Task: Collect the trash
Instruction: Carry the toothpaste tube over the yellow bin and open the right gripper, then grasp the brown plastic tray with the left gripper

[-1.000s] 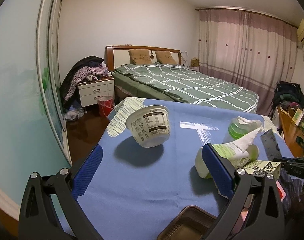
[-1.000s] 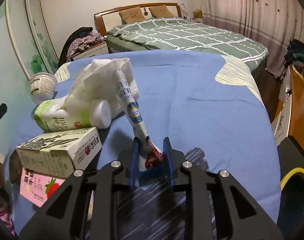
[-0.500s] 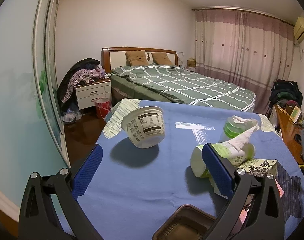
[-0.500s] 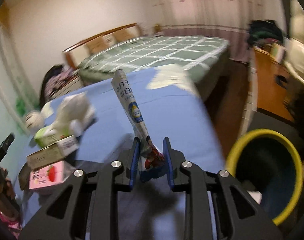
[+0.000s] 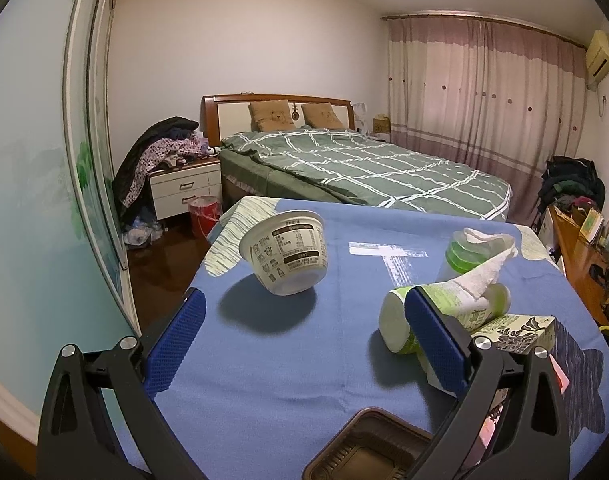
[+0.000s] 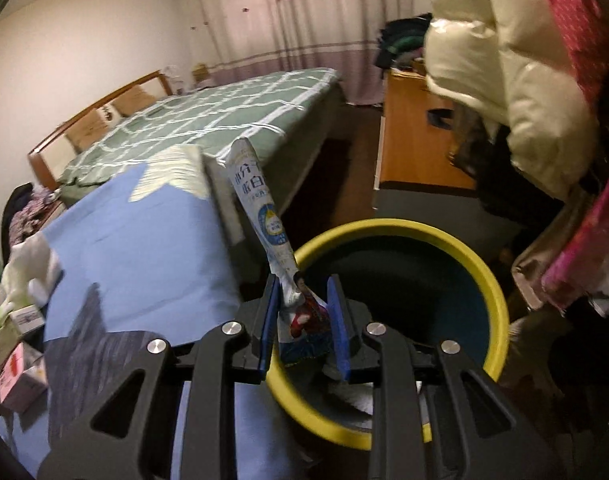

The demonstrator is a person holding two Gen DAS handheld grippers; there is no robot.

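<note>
My right gripper (image 6: pixel 303 300) is shut on a flattened white-and-blue wrapper (image 6: pixel 264 216) that sticks up from the jaws. It hangs over the near rim of a yellow-rimmed dark bin (image 6: pixel 456 248) beside the table. My left gripper (image 5: pixel 300 334) is open and empty above the blue tablecloth (image 5: pixel 264 360). On the cloth lie a tipped white paper bowl (image 5: pixel 288 256), a green-and-white bottle (image 5: pixel 444 308) on its side with a tissue (image 5: pixel 488 260) on it, a printed carton (image 5: pixel 516 328) and a brown plastic tray (image 5: pixel 368 448).
A bed (image 5: pixel 364 168) stands beyond the table, with a nightstand (image 5: pixel 184 188) and a red pail (image 5: pixel 202 214) at its left. A wooden desk (image 6: pixel 416 152) and a cream jacket (image 6: pixel 504 60) are near the bin. A pink box (image 6: pixel 20 368) lies at the table edge.
My right gripper has swung right with the wrapper, off the table and over the bin. The left gripper has drifted slightly; the table items have not moved.
</note>
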